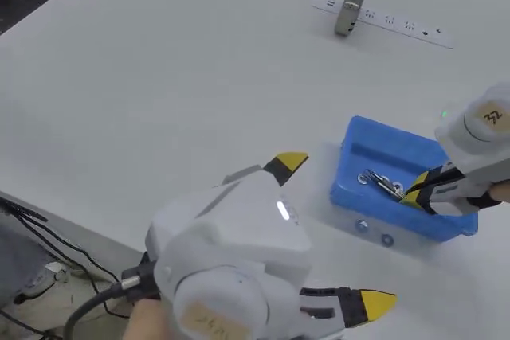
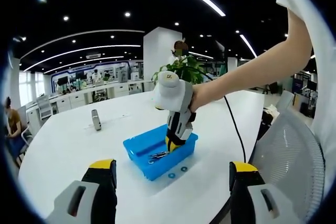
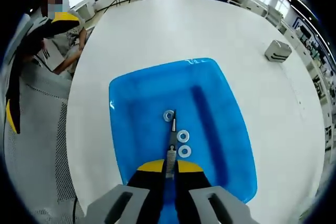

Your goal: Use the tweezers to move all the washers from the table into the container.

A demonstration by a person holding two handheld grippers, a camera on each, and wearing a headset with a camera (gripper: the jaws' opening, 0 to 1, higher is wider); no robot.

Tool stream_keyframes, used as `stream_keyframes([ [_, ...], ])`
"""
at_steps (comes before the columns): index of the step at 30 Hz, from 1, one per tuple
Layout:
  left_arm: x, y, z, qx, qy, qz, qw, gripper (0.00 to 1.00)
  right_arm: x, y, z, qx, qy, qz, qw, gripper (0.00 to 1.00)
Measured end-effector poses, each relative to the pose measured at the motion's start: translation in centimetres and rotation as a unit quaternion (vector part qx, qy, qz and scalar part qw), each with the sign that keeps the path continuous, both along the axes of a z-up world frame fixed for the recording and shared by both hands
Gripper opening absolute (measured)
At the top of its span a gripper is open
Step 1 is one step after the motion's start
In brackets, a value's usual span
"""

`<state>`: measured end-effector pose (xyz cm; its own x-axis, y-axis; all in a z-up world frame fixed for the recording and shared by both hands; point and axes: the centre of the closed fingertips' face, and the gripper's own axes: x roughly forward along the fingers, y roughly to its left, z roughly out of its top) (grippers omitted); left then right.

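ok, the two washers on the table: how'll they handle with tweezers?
The washers lie flat on the smooth table, so they will probably skid before the tweezers catch an edge. Small, thin, metal-looking rings: likely light and stiff. Lying flat, they shouldn't roll.

The right tongs [image 3: 165, 167] are closed on the tweezers [image 3: 171, 141], whose thin metal tip reaches over the middle of the blue container [image 3: 142, 93]. Three washers lie on the container's floor: one washer [image 3: 168, 115] touches the tweezers' tip near the container's centre, and whether it is pinched cannot be told. The other two [image 3: 183, 136] [image 3: 184, 151] lie close together, nearer the tongs, just beside the tweezers' shaft. The container rests on the white table [image 3: 157, 30]. Well beyond the container's far right corner a small grey block [image 3: 278, 50] lies on the table.
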<state>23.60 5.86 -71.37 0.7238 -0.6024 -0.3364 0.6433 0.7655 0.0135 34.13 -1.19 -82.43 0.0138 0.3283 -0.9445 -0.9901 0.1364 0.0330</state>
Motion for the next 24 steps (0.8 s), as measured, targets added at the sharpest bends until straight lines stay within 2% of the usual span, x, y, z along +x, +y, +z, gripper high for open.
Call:
stream_keyframes([
  [2,0.0,0.0,0.0,0.001,0.000,0.000,1.0000,0.90,0.1,-0.1,0.2,0.002,-0.005,0.002,1.0000,0.02],
  [6,0.0,0.0,0.0,0.002,-0.002,-0.001,1.0000,0.90,0.5,0.3,1.8,0.039,-0.017,-0.023,0.9988,0.02],
  [9,0.0,0.1,0.4,-0.006,-0.009,0.002,0.9999,0.90,0.9,0.5,3.5,0.067,-0.032,-0.051,0.9959,0.02],
  [10,0.0,0.1,0.5,-0.007,-0.010,0.003,0.9999,0.90,1.0,0.6,4.2,0.081,-0.038,-0.062,0.9940,0.02],
  [12,0.0,0.1,0.7,-0.011,-0.013,0.002,0.9999,0.90,1.1,1.1,6.1,0.122,-0.048,-0.095,0.9869,0.01],
  [14,-0.1,-0.2,0.8,-0.014,-0.013,-0.006,0.9998,0.90,1.2,1.6,8.5,0.177,-0.057,-0.136,0.9731,0.01],
  [15,-0.3,-0.5,0.7,-0.010,-0.011,-0.014,0.9998,0.90,1.1,1.9,9.8,0.213,-0.050,-0.165,0.9616,0.01],
  [17,-0.6,-1.1,0.5,-0.002,-0.011,-0.032,0.9994,0.89,0.7,2.2,11.6,0.266,-0.036,-0.207,0.9410,0.01],
  [18,-0.8,-1.3,0.5,0.002,-0.011,-0.037,0.9992,0.88,0.4,2.1,12.8,0.302,-0.024,-0.236,0.9231,0.01],
  [19,-0.9,-1.5,0.5,0.009,-0.016,-0.043,0.9989,0.87,0.1,2.2,13.4,0.329,-0.010,-0.258,0.9084,0.01],
  [20,-1.0,-1.6,0.6,0.011,-0.017,-0.045,0.9988,0.86,-0.4,2.2,14.4,0.369,0.016,-0.292,0.8824,0.01],
  [21,-1.0,-1.6,0.6,0.011,-0.019,-0.047,0.9987,0.84,-0.8,2.2,14.8,0.391,0.034,-0.311,0.8657,0.02],
  [22,-1.0,-1.6,0.7,0.010,-0.019,-0.048,0.9986,0.83,-1.3,2.2,15.0,0.408,0.049,-0.322,0.8529,0.02],
  [23,-1.0,-1.5,0.7,0.009,-0.019,-0.047,0.9987,0.82,-1.8,1.9,15.0,0.423,0.064,-0.345,0.8354,0.02],
  [24,-0.9,-1.4,0.7,0.007,-0.018,-0.045,0.9988,0.81,-2.2,1.7,15.1,0.442,0.079,-0.370,0.8135,0.02],
])
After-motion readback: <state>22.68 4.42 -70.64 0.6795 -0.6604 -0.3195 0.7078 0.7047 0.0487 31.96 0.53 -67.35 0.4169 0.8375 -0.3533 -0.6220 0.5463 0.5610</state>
